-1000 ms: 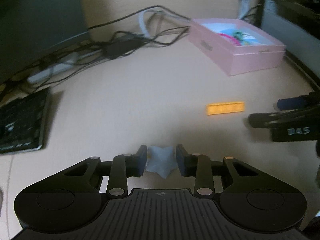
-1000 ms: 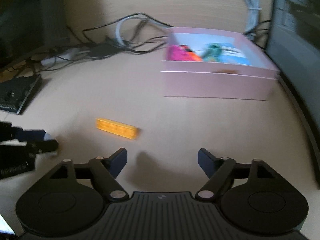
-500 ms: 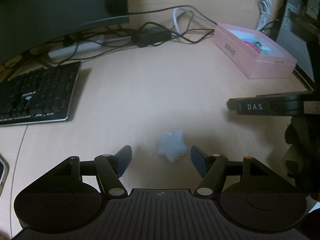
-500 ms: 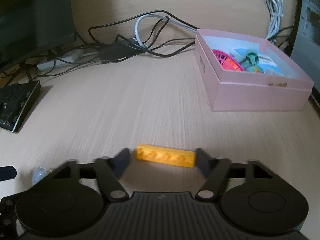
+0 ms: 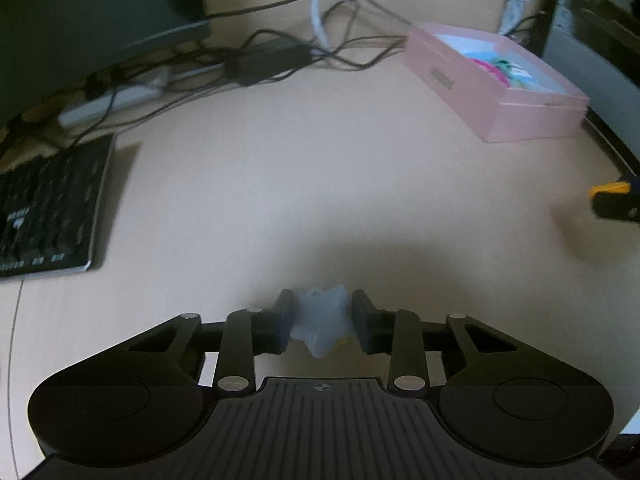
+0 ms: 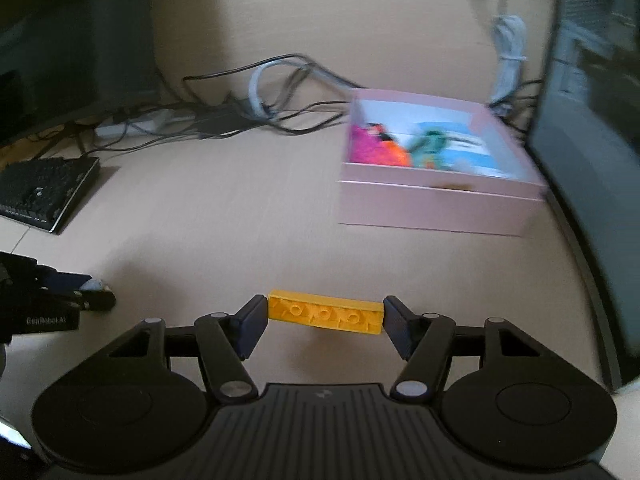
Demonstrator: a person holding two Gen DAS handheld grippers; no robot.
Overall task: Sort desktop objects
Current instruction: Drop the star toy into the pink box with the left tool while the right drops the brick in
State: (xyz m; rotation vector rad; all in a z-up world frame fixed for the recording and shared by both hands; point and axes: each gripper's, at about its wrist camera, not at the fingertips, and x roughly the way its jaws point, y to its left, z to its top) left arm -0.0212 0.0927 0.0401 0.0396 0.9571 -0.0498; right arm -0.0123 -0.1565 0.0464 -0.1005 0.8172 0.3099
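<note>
Grippers both loaded: left gripper (image 5: 322, 322) clenched on pale blue star (image 5: 322, 326) at lower centre of left wrist view, both pads pressed on its sides, star looks lifted over desk (image 5: 320, 184); right gripper (image 6: 325, 330) grasping yellow brick (image 6: 325, 316) end to end, studs up, lower centre of right wrist view, pads touching both short ends. Pink box (image 6: 436, 208) open, right of centre in right view, upper right in left view, holding pink, orange and teal items, too blurred to name. Black keyboard (image 5: 48, 212) at left edge, cable tangle (image 5: 260, 60) with power strip across top centre, dark monitor (image 5: 92, 4) upper left. Left view right edge shows tip of right gripper with brick; right view lower left shows left gripper tip with star
</note>
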